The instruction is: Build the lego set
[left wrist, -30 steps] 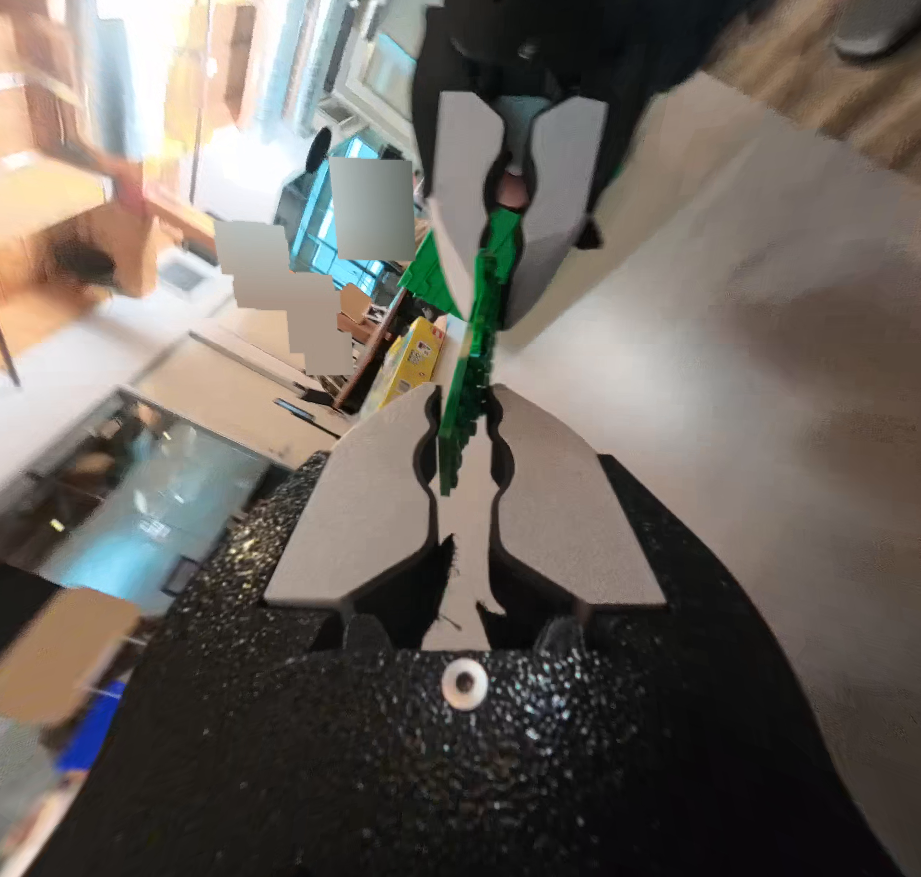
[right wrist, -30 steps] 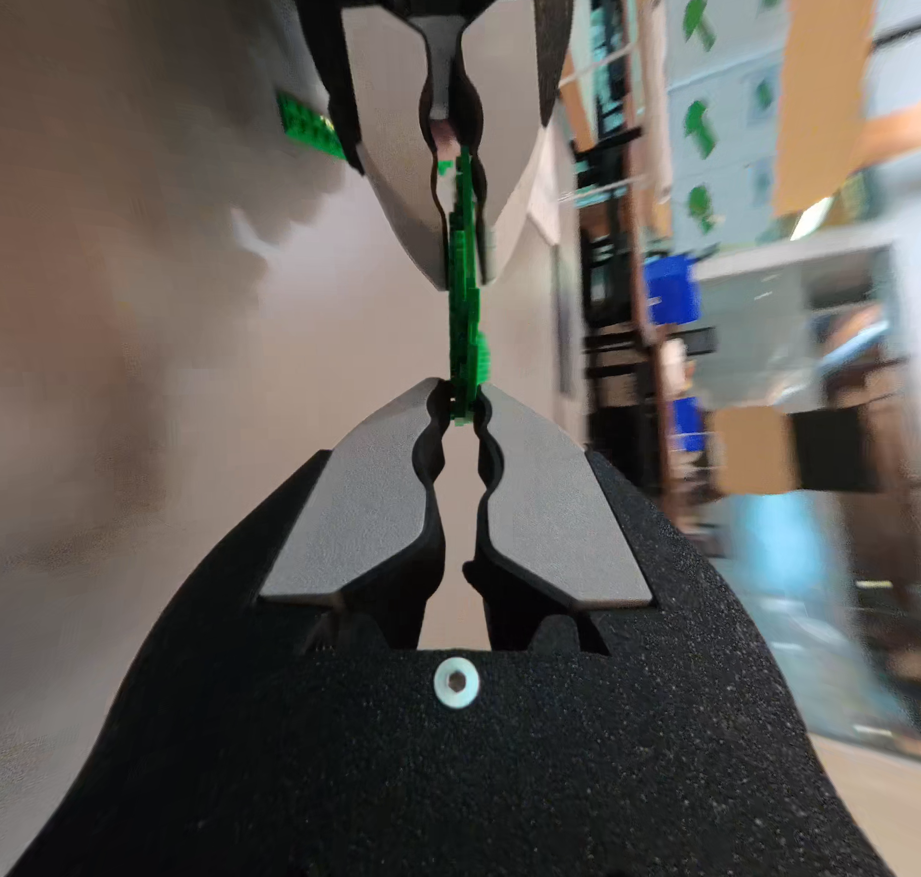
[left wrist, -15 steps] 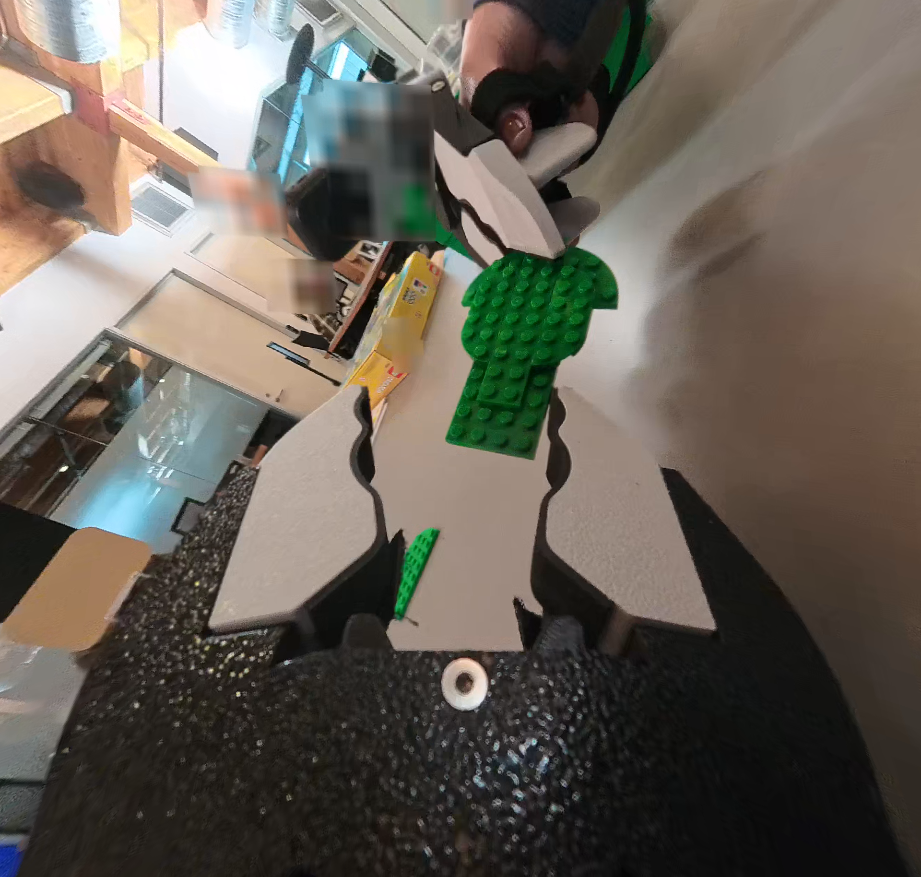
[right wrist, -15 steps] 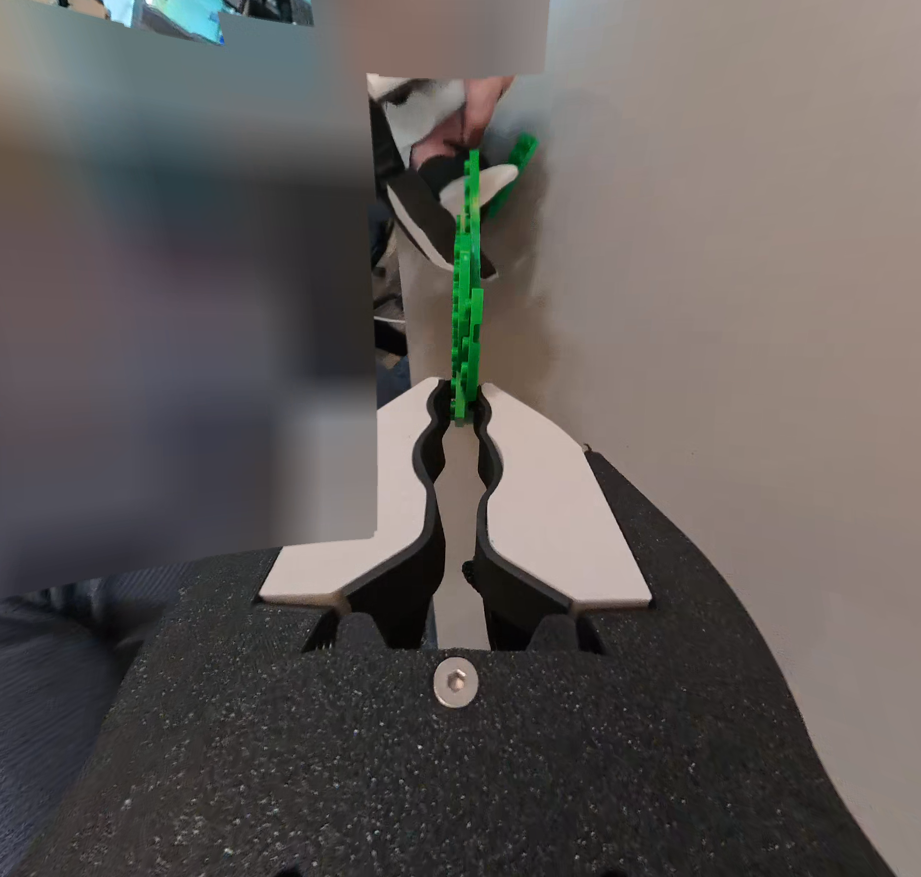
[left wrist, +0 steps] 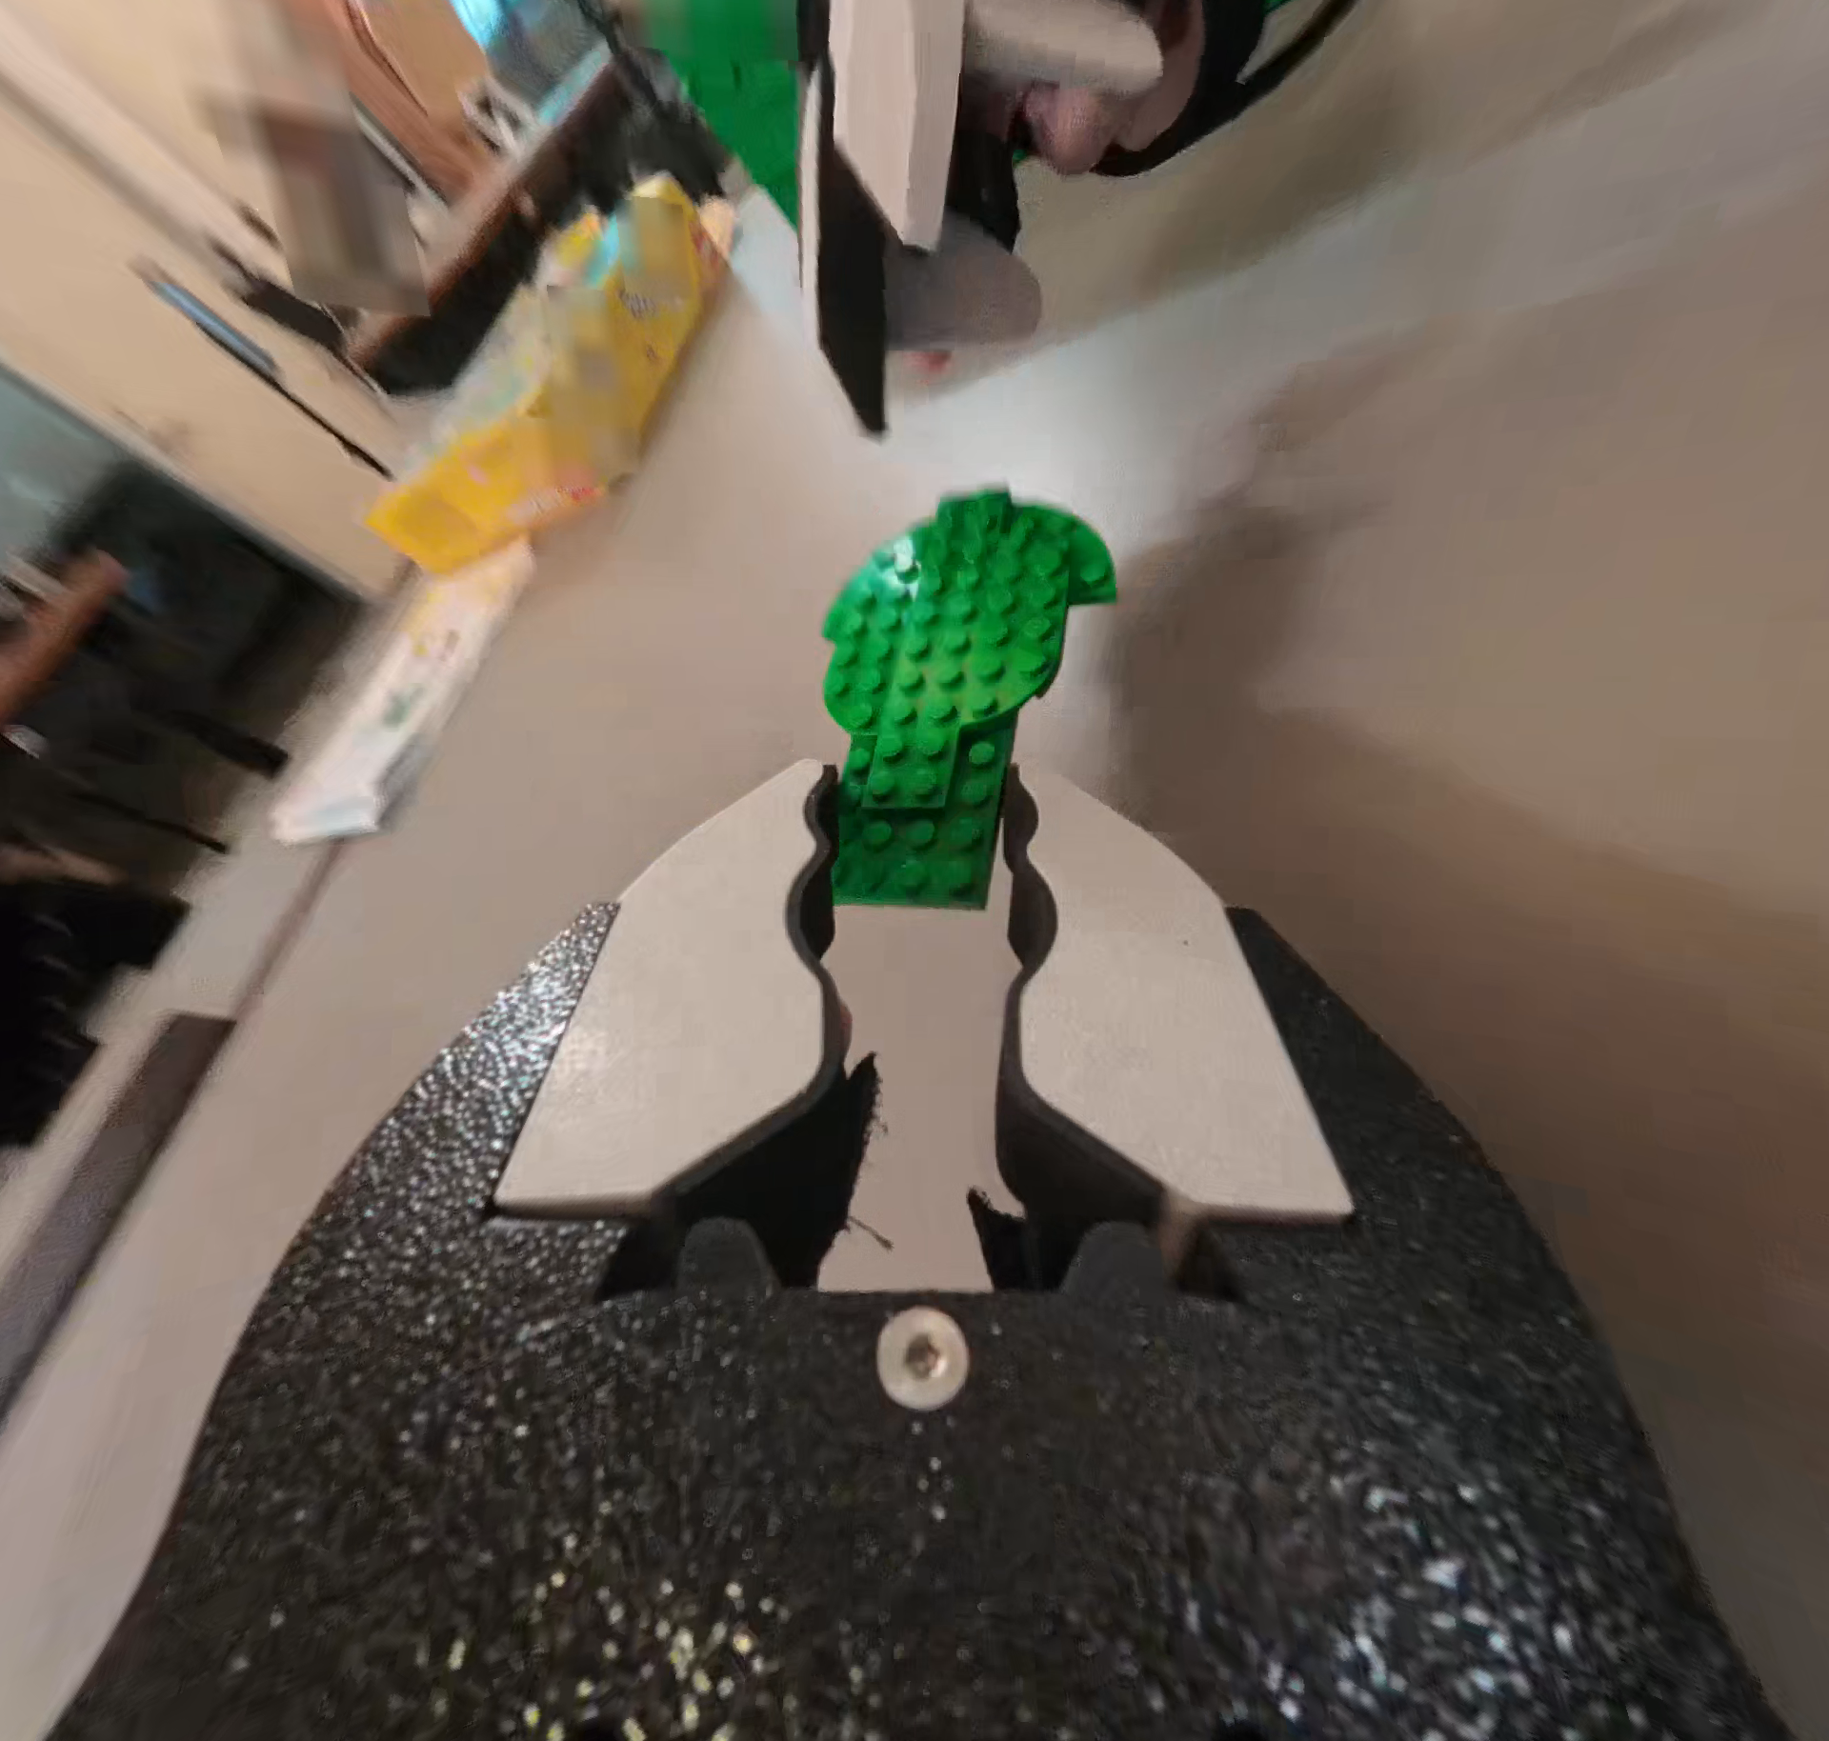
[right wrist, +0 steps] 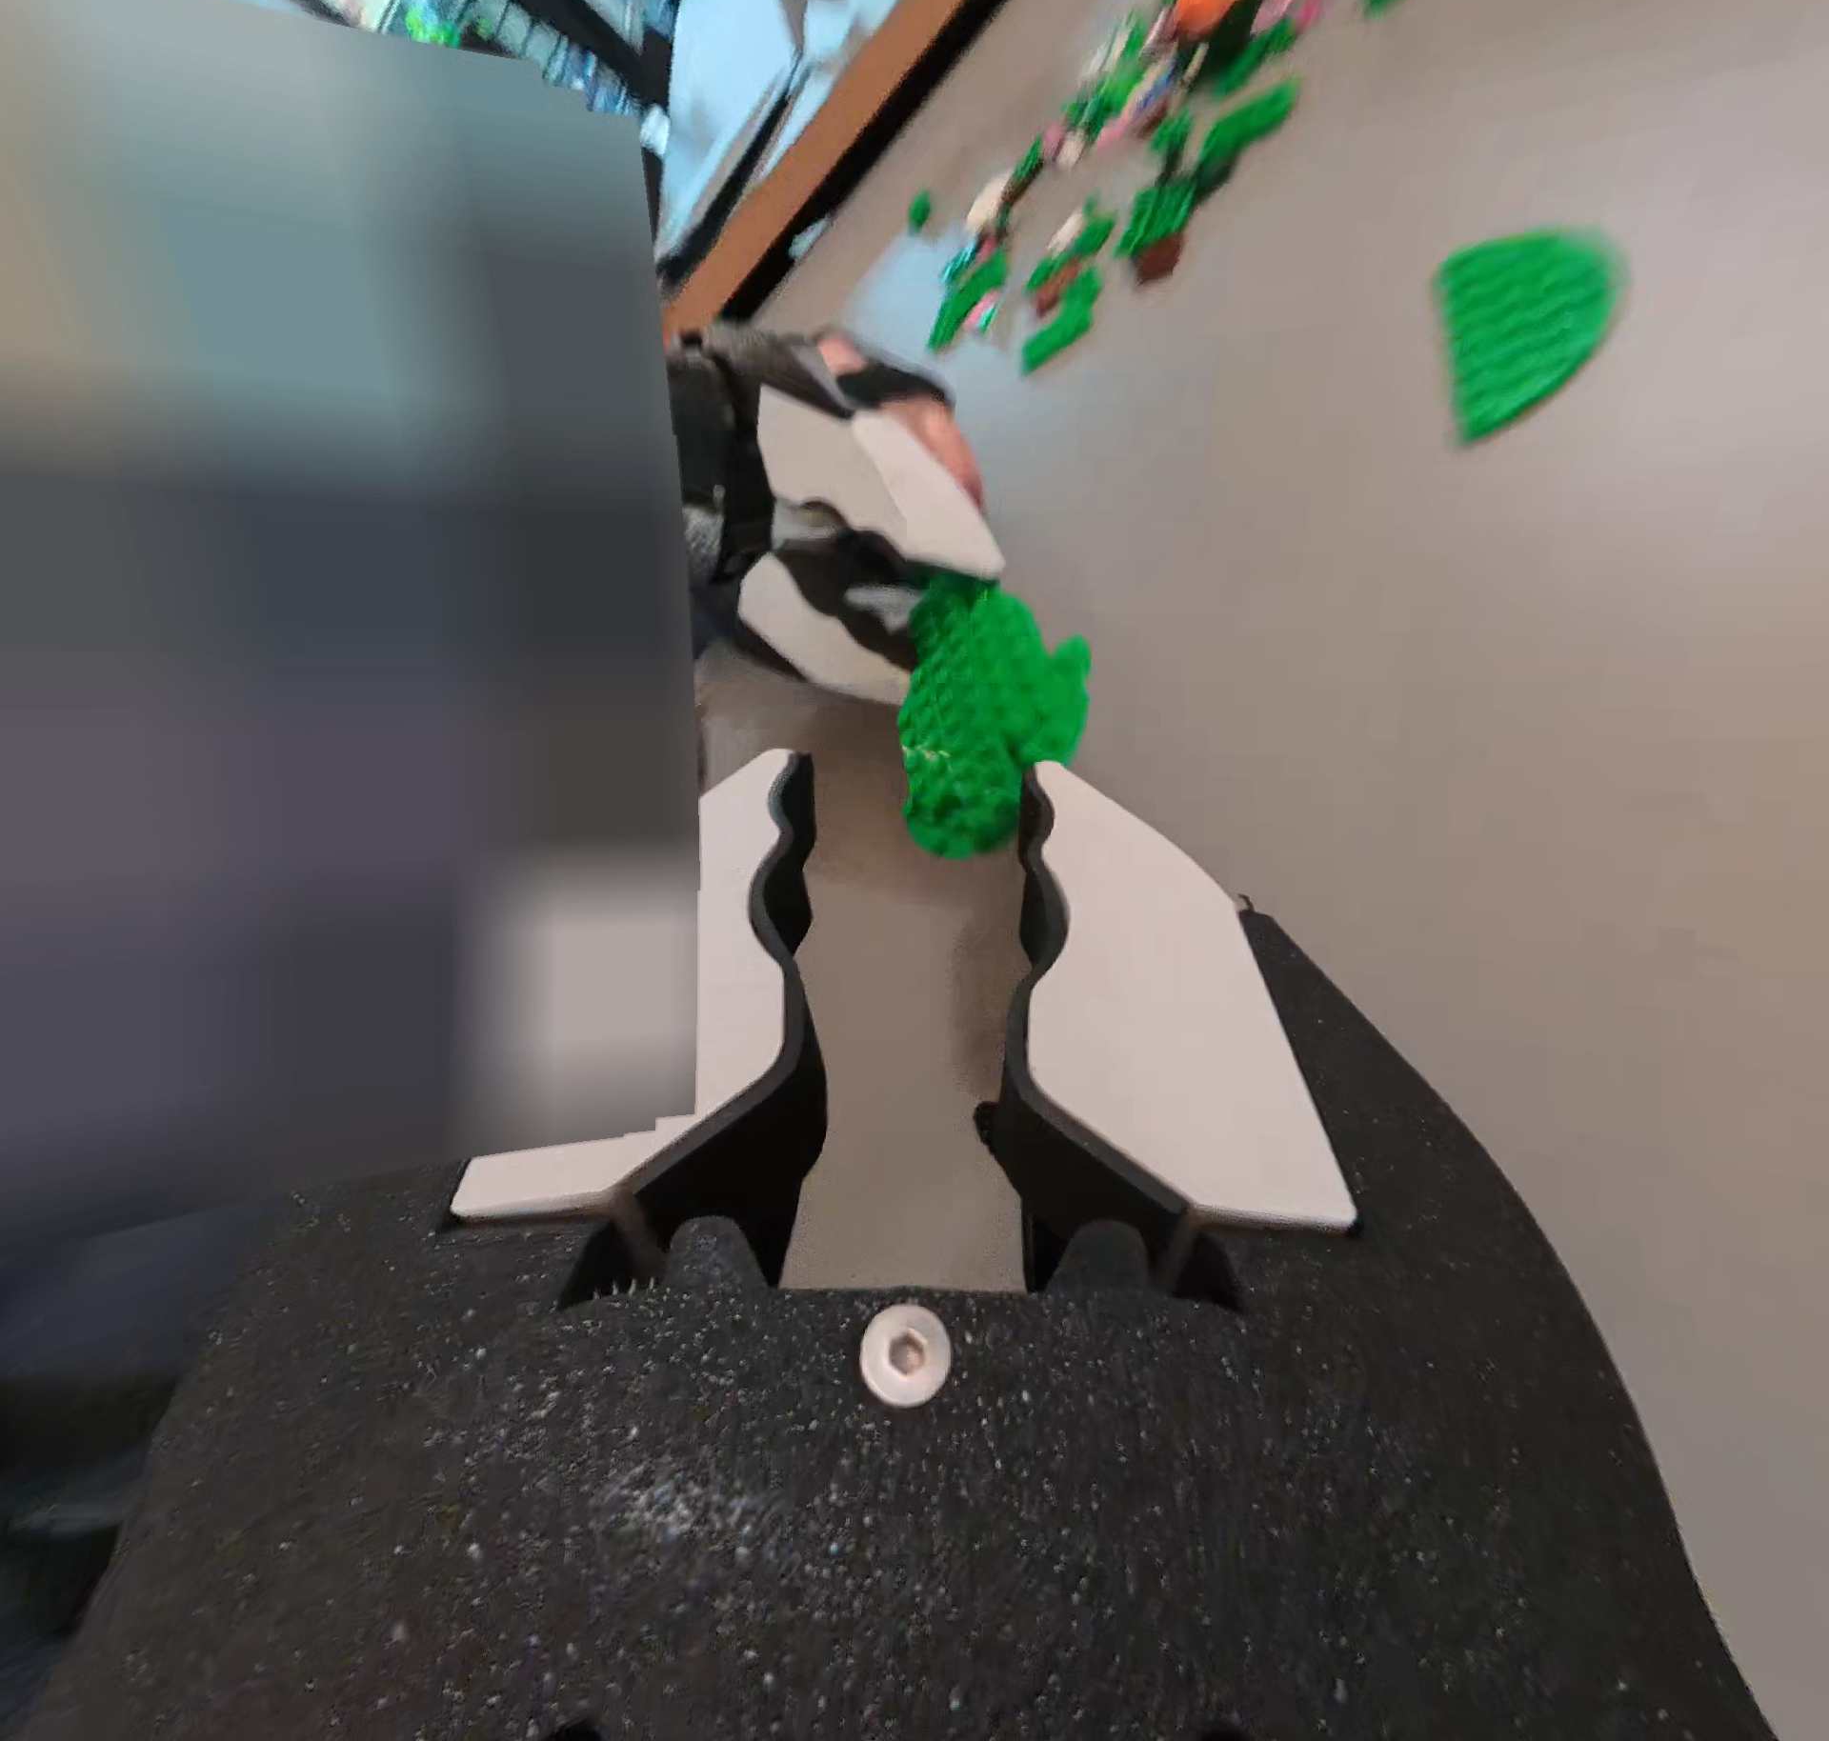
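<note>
We see the green lego assembly (left wrist: 945, 704) at the centre of the left wrist frame, its near end lying between the tips of the left gripper (left wrist: 915, 783), whose jaws stand wide; whether they touch it we cannot tell. The right gripper (right wrist: 915, 768) also has wide jaws, holding nothing. On the grey worktop (right wrist: 1386, 704), upper right of the right wrist frame, lie loose lego pieces (right wrist: 1118, 189) and a green plate (right wrist: 1514, 328).

- The left hand-held gripper (left wrist: 915, 793) has its jaws parted, grey fingers (left wrist: 713, 981) spread to either side of a gap.
- The right hand-held gripper (right wrist: 915, 783) has its jaws parted too, tilted, its fingers (right wrist: 1138, 991) gripping nothing.
</note>
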The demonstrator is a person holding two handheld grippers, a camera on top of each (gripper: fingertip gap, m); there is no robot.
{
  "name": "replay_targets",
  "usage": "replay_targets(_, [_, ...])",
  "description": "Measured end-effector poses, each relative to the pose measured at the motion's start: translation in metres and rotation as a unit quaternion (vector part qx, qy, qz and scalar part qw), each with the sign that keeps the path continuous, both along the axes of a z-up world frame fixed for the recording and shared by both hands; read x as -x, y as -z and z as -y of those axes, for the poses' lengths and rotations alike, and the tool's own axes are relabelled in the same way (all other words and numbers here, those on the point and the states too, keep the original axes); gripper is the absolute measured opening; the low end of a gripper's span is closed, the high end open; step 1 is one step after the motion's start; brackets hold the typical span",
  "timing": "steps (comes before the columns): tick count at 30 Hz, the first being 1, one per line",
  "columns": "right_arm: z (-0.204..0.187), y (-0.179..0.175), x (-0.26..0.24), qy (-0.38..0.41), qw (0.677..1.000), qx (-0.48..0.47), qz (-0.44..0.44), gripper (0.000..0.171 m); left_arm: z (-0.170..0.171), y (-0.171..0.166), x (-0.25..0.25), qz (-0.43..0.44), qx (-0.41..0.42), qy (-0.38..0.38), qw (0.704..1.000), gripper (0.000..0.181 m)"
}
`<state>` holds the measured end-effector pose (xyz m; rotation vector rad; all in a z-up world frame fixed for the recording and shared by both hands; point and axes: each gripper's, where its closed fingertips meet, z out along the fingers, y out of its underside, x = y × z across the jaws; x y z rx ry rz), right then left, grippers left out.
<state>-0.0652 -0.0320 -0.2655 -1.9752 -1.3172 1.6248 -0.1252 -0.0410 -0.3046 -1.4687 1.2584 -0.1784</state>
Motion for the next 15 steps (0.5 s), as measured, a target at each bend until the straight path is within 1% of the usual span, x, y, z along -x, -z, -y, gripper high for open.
replay_targets(2, [-0.025, -0.008, -0.003, 0.064, 0.996, -0.047, -0.043, 0.041, -0.005, 0.004, -0.005, 0.008, 0.056, -0.013, 0.998, 0.03])
replay_targets(5, [-0.058, -0.023, -0.005, 0.143, 0.975, -0.127, -0.116, 0.043, -0.016, 0.012, -0.011, -0.016, 0.097, -0.022, 0.995, 0.03])
replay_targets(8, [-0.077, -0.034, 0.0, 0.181, 0.948, -0.201, -0.166, 0.043, -0.027, 0.029, -0.012, -0.052, 0.143, -0.035, 0.988, 0.031])
replay_targets(10, [-0.079, -0.037, 0.005, 0.173, 0.94, -0.23, -0.185, 0.041, -0.035, 0.039, -0.01, -0.077, 0.156, -0.052, 0.983, 0.031])
replay_targets(11, [-0.077, -0.033, 0.007, 0.158, 0.94, -0.246, -0.178, 0.04, -0.038, 0.037, -0.009, -0.076, 0.154, -0.058, 0.983, 0.037])
replay_targets(12, [-0.074, -0.024, 0.008, 0.14, 0.94, -0.267, -0.159, 0.038, -0.039, 0.036, -0.006, -0.081, 0.153, -0.064, 0.983, 0.047])
replay_targets(13, [-0.071, -0.012, 0.007, 0.118, 0.938, -0.296, -0.136, 0.033, -0.041, 0.031, -0.003, -0.076, 0.151, -0.072, 0.983, 0.055])
replay_targets(15, [-0.064, 0.011, 0.007, 0.073, 0.932, -0.34, -0.098, 0.027, -0.043, 0.016, -0.004, -0.032, 0.149, -0.068, 0.986, 0.057])
